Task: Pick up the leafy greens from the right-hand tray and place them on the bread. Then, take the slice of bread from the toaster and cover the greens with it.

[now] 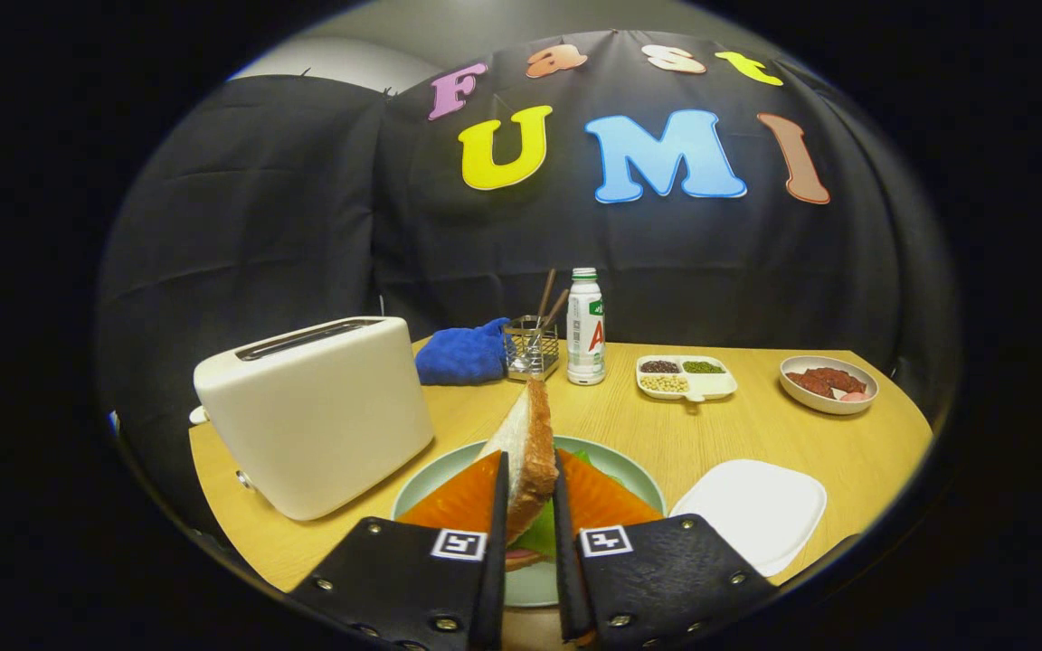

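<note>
Gripper-mounted fisheye, forward along fingers (496, 506), close above table (756, 425), facing booth wall (304, 226).

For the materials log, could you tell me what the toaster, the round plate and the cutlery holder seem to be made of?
Toaster: likely matte cream plastic, soft sheen. Round plate, under the gripper shut on the bread slice: probably glazed ceramic, smooth pale-green rim. Cutlery holder: shiny metal wire mesh.

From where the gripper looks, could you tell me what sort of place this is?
Probably a staged kitchen table in a recording booth: toaster, plate, bottle, cloth wall behind. The gripper is shut on a bread slice.
</note>
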Available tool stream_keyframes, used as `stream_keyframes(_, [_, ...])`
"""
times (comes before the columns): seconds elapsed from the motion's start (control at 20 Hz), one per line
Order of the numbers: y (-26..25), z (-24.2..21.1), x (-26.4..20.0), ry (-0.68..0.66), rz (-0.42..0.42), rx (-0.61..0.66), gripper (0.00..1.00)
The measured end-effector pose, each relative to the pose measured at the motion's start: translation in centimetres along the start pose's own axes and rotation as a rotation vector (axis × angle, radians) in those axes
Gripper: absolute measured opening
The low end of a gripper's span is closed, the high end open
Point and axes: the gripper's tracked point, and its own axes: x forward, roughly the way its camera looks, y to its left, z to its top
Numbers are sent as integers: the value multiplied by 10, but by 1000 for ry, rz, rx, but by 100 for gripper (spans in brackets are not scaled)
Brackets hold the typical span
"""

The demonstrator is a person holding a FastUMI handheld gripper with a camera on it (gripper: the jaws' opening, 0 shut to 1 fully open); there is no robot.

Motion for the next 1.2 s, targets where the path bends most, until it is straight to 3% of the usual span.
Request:
stream_keyframes(0.1, [-5,-2,3,2,-10,-8,32])
stream_keyframes(0.5, [-27,-7,9,9,-81,-38,48])
stream_keyframes(0.8, [-30,-12,11,30,-76,-14,50])
stream_keyframes(1.2, [-53,10,-6,-45,-124,-23,50])
